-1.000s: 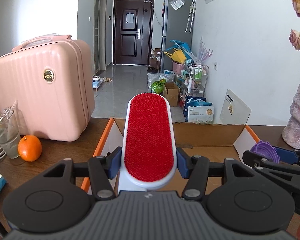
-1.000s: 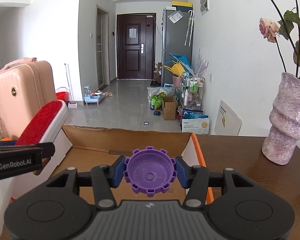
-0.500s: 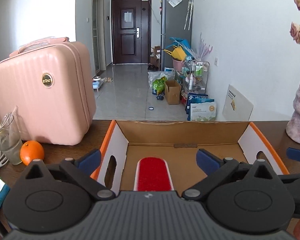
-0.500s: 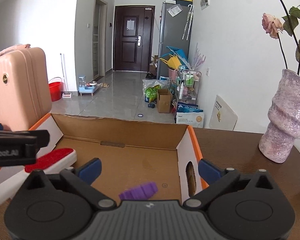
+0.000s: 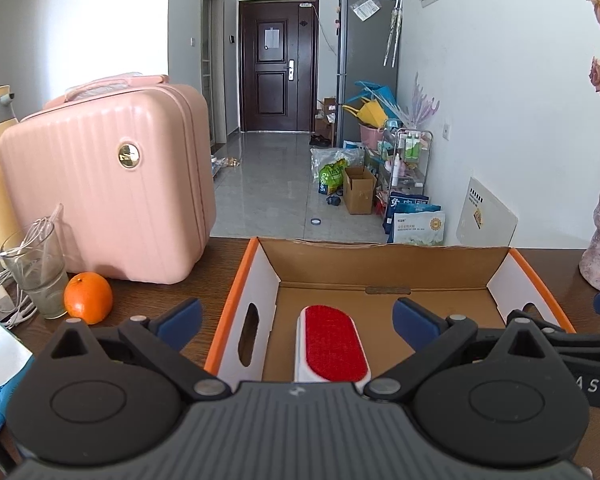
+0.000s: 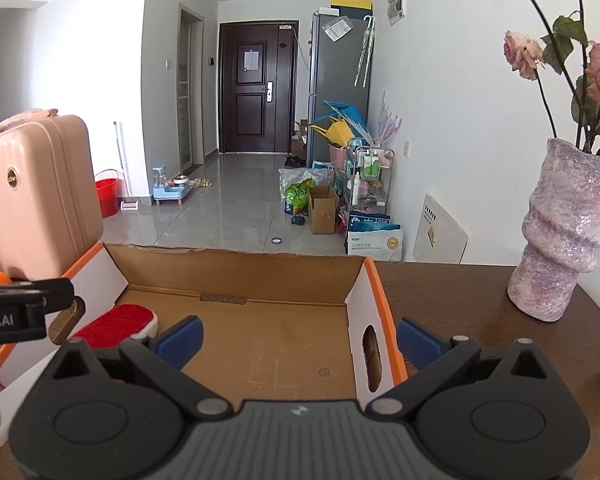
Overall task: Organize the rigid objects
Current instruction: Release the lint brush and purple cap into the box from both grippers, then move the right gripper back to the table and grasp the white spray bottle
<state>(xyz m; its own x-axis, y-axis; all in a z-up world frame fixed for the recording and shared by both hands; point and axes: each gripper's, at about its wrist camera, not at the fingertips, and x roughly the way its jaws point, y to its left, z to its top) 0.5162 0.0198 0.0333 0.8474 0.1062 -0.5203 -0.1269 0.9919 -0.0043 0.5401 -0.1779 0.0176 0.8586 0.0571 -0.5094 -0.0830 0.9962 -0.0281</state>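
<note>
An open cardboard box (image 5: pixel 380 270) with orange edges sits on the dark wooden table. A white lint brush with a red pad (image 5: pixel 331 346) lies on the box floor. My left gripper (image 5: pixel 296 320) hangs open above the brush, touching nothing. In the right wrist view the same lint brush (image 6: pixel 116 326) shows at the left of the box (image 6: pixel 240 266), and my right gripper (image 6: pixel 298 338) stands open over the box's right wall. The purple cap is hidden from both views. The left gripper's body (image 6: pixel 24 304) pokes in from the left.
A pink suitcase (image 5: pixel 112 184), an orange (image 5: pixel 88 297) and a glass (image 5: pixel 38 268) with cables stand left of the box. A mottled purple vase (image 6: pixel 564 240) with dried roses stands on the table to the right. Beyond the table is a hallway with clutter.
Both grippers opened wide. The lint brush dropped from the left gripper onto the box floor. The purple cap fell from the right gripper into the box and has gone out of sight.
</note>
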